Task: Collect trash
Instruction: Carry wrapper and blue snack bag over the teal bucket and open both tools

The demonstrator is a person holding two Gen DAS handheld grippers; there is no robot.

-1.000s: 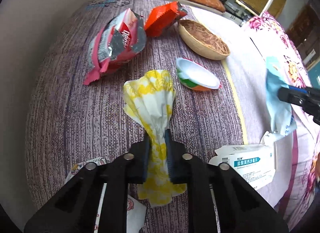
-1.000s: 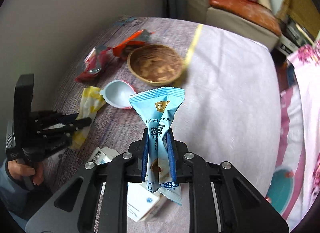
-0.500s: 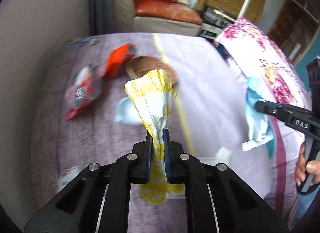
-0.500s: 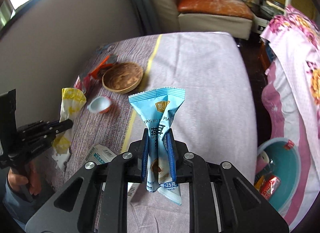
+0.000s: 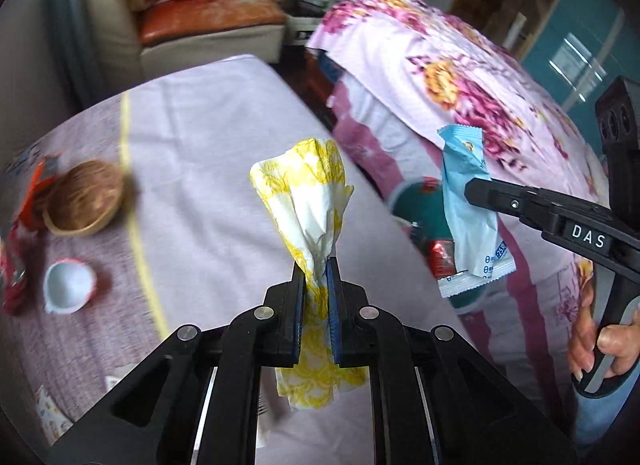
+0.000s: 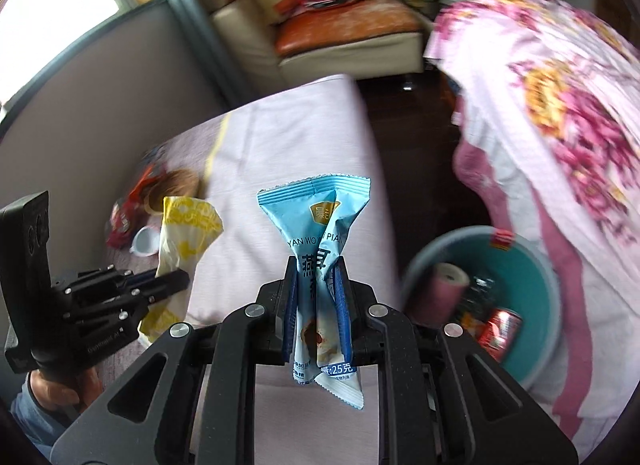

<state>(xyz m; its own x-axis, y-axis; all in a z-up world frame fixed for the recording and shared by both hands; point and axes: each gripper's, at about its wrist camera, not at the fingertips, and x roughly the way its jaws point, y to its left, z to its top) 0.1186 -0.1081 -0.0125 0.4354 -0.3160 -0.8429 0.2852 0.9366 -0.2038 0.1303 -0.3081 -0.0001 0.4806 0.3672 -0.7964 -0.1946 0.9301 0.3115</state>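
My left gripper is shut on a yellow-and-white paper napkin, held up in the air above the table's right part. It also shows in the right wrist view. My right gripper is shut on a light blue snack wrapper, held beside the table edge, left of a teal basin on the floor. The basin holds a red can and a pink roll. In the left wrist view the blue wrapper hangs over the basin.
On the table's purple cloth lie a woven bowl, a small white cup and red wrappers. A flowered cloth drapes over furniture on the right. A sofa stands behind.
Both grippers have lifted and swung to the right with their trash. The table items have slid to the left of view, and the teal basin has come close under the right gripper.
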